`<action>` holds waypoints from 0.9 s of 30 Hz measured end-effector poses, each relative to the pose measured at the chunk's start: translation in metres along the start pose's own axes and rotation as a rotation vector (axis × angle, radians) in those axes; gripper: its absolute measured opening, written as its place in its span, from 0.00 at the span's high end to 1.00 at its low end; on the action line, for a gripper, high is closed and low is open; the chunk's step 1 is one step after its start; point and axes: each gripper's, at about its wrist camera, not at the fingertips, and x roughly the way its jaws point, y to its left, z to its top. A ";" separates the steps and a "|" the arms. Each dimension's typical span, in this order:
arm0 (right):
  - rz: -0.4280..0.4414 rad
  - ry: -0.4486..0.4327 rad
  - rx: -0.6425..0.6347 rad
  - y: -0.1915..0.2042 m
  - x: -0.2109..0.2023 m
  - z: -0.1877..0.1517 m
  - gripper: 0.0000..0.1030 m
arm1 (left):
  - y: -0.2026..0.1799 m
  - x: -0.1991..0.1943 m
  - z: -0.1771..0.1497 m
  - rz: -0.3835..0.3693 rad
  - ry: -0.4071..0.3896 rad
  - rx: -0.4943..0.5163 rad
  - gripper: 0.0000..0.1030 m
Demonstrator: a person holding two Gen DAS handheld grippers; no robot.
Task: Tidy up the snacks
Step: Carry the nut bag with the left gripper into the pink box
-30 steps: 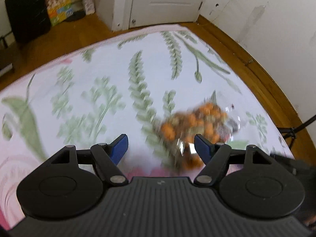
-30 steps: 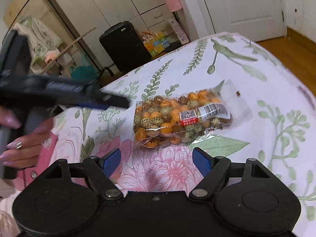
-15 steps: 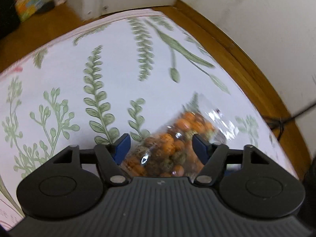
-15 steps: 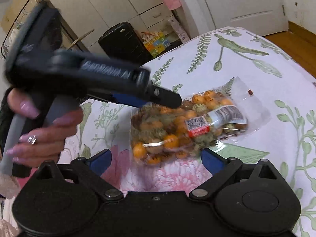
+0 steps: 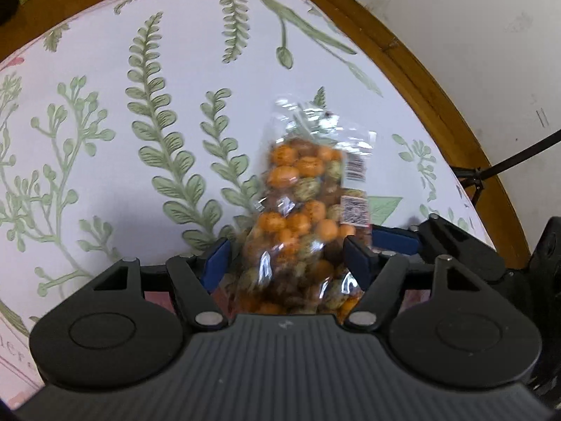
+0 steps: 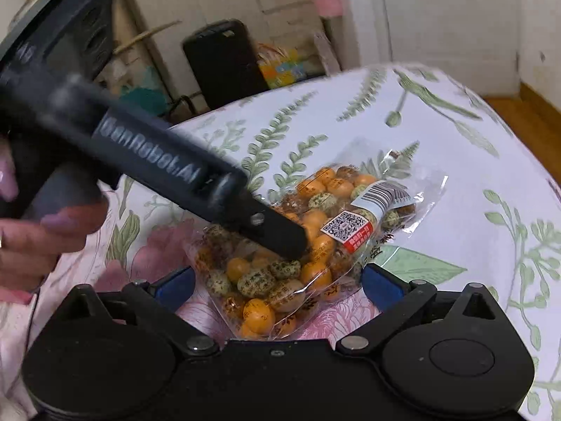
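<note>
A clear bag of orange and speckled green coated nuts [image 5: 308, 189] lies on the floral tablecloth [image 5: 122, 105]; it also shows in the right wrist view [image 6: 315, 238]. My left gripper [image 5: 287, 259] is open with its blue pads on either side of the bag's near end. In the right wrist view the left gripper's fingers [image 6: 277, 231] press down onto the bag. My right gripper [image 6: 277, 287] is open, its pads on either side of the bag's near end.
The table's right edge drops to a wooden floor [image 5: 420, 70] and a white wall. A black suitcase [image 6: 221, 59], colourful boxes [image 6: 284, 66] and white cabinets stand beyond the table. A black tripod leg [image 5: 508, 161] is at the right.
My left gripper swung over and came down around the bag. My right gripper moved forward, so the bag now sits between its pads. The bag has shifted slightly.
</note>
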 end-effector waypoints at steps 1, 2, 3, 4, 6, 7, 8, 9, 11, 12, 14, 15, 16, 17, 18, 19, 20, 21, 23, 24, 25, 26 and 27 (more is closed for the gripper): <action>-0.001 -0.021 0.010 -0.001 -0.001 -0.004 0.01 | -0.003 0.000 -0.003 0.009 -0.015 -0.003 0.32; -0.004 -0.034 0.015 0.002 -0.004 -0.007 0.01 | -0.007 -0.001 -0.008 0.021 -0.035 0.004 0.32; -0.003 -0.036 0.014 0.004 -0.006 -0.009 0.01 | -0.011 -0.003 -0.015 0.032 -0.051 0.012 0.32; 0.003 -0.035 0.014 0.006 -0.008 -0.010 0.01 | -0.014 -0.004 -0.019 0.045 -0.059 0.018 0.32; 0.025 -0.032 0.024 0.011 -0.008 -0.013 0.01 | -0.019 -0.007 -0.027 0.074 -0.066 0.024 0.32; 0.037 -0.027 0.021 0.015 -0.009 -0.015 0.01 | -0.022 -0.010 -0.031 0.094 -0.061 0.030 0.32; 0.045 -0.024 0.015 0.018 -0.010 -0.016 0.02 | -0.023 -0.012 -0.035 0.107 -0.055 0.029 0.32; 0.055 -0.020 0.012 0.023 -0.012 -0.018 0.02 | -0.022 -0.017 -0.040 0.118 -0.053 0.021 0.32; 0.077 -0.010 0.014 0.031 -0.014 -0.021 0.02 | -0.021 -0.025 -0.050 0.135 -0.047 0.012 0.32; 0.088 -0.007 0.007 0.037 -0.015 -0.022 0.02 | -0.019 -0.030 -0.056 0.144 -0.042 0.005 0.33; 0.099 -0.004 -0.018 0.048 -0.017 -0.025 0.02 | -0.017 -0.039 -0.066 0.156 -0.035 -0.006 0.33; 0.105 0.001 -0.035 0.054 -0.019 -0.025 0.02 | -0.016 -0.043 -0.070 0.161 -0.031 -0.012 0.33; 0.111 0.008 -0.051 0.061 -0.021 -0.025 0.02 | -0.014 -0.048 -0.075 0.168 -0.027 -0.020 0.33; 0.118 0.017 -0.064 0.067 -0.023 -0.025 0.02 | -0.013 -0.054 -0.080 0.174 -0.022 -0.029 0.33; 0.124 0.026 -0.077 0.073 -0.027 -0.024 0.02 | -0.012 -0.059 -0.085 0.179 -0.019 -0.037 0.33; 0.130 0.037 -0.093 0.080 -0.030 -0.023 0.02 | -0.012 -0.065 -0.090 0.182 -0.017 -0.046 0.33; 0.134 0.045 -0.106 0.085 -0.033 -0.021 0.02 | -0.012 -0.072 -0.095 0.184 -0.017 -0.056 0.33; 0.141 0.057 -0.117 0.092 -0.037 -0.019 0.03 | -0.011 -0.077 -0.100 0.186 -0.016 -0.064 0.33; 0.160 0.082 -0.126 0.104 -0.044 -0.014 0.03 | -0.011 -0.092 -0.110 0.193 -0.018 -0.090 0.33; 0.172 0.092 -0.131 0.109 -0.048 -0.012 0.03 | -0.010 -0.099 -0.114 0.197 -0.019 -0.102 0.33; 0.183 0.099 -0.137 0.115 -0.051 -0.009 0.03 | -0.010 -0.107 -0.119 0.201 -0.022 -0.111 0.33; 0.193 0.104 -0.143 0.119 -0.054 -0.009 0.04 | -0.010 -0.114 -0.123 0.205 -0.026 -0.119 0.33; 0.208 0.111 -0.149 0.126 -0.057 -0.007 0.04 | -0.009 -0.122 -0.127 0.210 -0.030 -0.129 0.33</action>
